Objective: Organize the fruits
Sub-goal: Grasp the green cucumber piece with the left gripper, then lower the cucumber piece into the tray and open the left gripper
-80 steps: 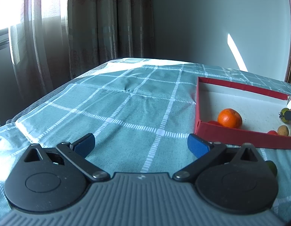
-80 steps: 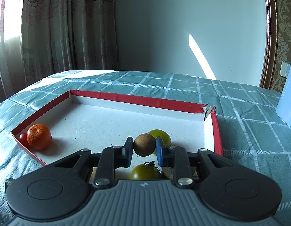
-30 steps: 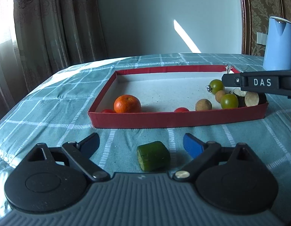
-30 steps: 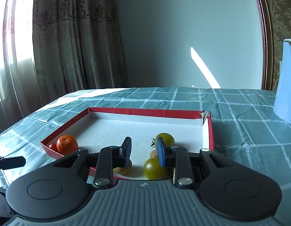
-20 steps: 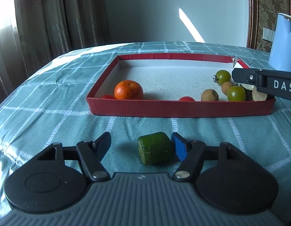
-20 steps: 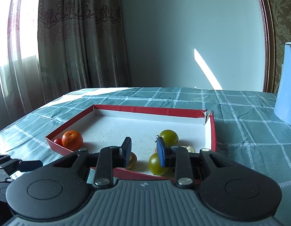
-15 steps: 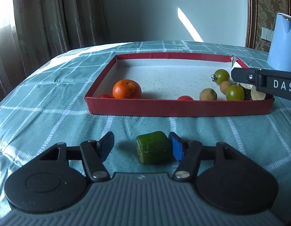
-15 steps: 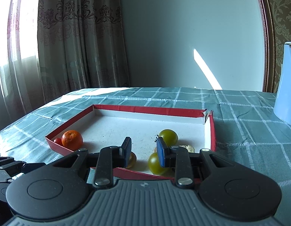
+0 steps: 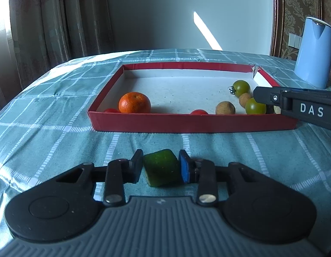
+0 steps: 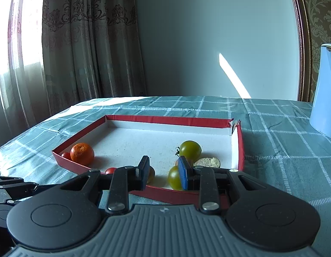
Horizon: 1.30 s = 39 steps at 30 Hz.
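A green, blocky fruit piece (image 9: 162, 169) lies on the checked cloth in front of the red tray (image 9: 187, 124). My left gripper (image 9: 161, 163) is closing on it, and both pads touch its sides. The tray holds an orange (image 9: 134, 102), two green tomatoes (image 9: 241, 87), two brown round fruits (image 9: 225, 108) and small red tomatoes (image 9: 198, 112). My right gripper (image 10: 163, 171) hangs over the tray's near right corner (image 10: 176, 196), shut with nothing between its fingers. One of its fingers (image 9: 294, 105) shows at the right of the left wrist view.
A light blue kettle (image 9: 313, 51) stands on the cloth behind the tray to the right. A cut fruit slice (image 10: 207, 162) lies by the tray's right wall. Curtains hang at the left beyond the table's edge. The left gripper's fingers (image 10: 11, 187) sit at the lower left.
The left jaws went from wide open to closed on the green piece. The brown fruit once between the right fingers now lies in the tray. The right gripper has barely moved lately.
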Motion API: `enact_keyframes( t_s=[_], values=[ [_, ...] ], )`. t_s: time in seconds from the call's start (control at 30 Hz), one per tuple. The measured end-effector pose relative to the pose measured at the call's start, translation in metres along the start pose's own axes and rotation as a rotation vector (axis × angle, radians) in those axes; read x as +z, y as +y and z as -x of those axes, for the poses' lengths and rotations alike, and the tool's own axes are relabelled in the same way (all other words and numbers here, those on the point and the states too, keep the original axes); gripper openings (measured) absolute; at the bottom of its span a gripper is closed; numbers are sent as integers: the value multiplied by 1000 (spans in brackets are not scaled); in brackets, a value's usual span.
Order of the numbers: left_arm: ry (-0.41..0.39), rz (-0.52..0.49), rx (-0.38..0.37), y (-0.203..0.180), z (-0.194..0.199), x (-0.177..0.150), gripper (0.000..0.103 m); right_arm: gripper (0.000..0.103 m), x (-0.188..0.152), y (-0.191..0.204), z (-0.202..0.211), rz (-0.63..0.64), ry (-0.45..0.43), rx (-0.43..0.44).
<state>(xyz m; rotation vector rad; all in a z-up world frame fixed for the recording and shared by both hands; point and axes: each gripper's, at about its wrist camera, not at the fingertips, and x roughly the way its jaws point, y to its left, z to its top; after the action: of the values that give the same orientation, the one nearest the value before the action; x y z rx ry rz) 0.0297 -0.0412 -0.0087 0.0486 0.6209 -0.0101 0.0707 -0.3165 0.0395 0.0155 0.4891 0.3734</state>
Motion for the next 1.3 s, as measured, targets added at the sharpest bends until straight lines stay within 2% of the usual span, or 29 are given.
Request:
enact_keyframes(
  t_s=[0.1,0.2,0.57,0.63,0.7,0.87,0.93,1.0,1.3],
  values=[
    [-4,14,-6,3,2,-1,33,28,-4,0,6,-5,1,9],
    [-17,22,21,7,5,-1,32,28,-10,1,11,-12,1,16],
    [-78,57,55,29,14,11,31,29,-25,6,13,-37,93,90],
    [-91,58,61,30,16,14,31,34,-26,6,10,-43,119,92],
    [-95,58,63,31,16,16,31,53,-27,6,7,-54,148,82],
    [-93,57,62,30,13,18,31,53,-30,8,1,-47,199,61],
    [-95,50,61,28,12,19,31,57,-31,10,0,-35,207,65],
    [-98,44,58,26,11,22,31,66,-31,14,-2,-11,218,66],
    [-107,24,54,19,-3,40,31,71,-32,21,-3,37,228,51]
  ],
)
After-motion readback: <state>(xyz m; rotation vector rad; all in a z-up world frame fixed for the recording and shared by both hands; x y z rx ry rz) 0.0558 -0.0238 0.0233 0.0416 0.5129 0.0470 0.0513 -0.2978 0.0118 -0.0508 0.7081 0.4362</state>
